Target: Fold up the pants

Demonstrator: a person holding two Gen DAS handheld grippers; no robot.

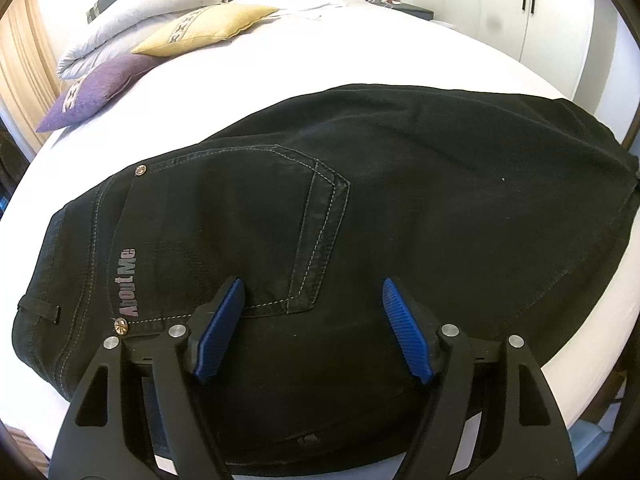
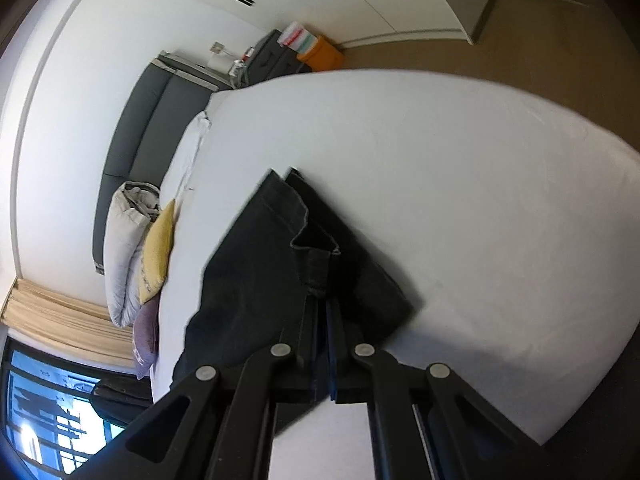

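Black pants spread across the white bed, waist end at the left of the left wrist view, back pocket facing up with its pale stitching and the "About Me" label running along the pocket's left edge. The left gripper hovers right over the seat of the pants, its 2 blue ribbed pads spread wide, nothing between them; black denim fills the gap below. Whether the tips touch the cloth, I cannot tell.

Over to the right wrist view, rolled sideways: the right gripper has its 2 fingers pressed together, clamped on the cuff end of the pants, right at the thick side seam by the hem. The hem opening gapes just beyond the fingertips, and a second leg layer shows beside the pinched one. The cloth looks raised off the sheet at the pinch, with the rest of the leg trailing back toward the bed's near side.

At the head of the bed, a yellow cushion and a purple cushion sit against a folded grey duvet, well apart from the pants. White wardrobe doors stand beyond the far side of the bed.
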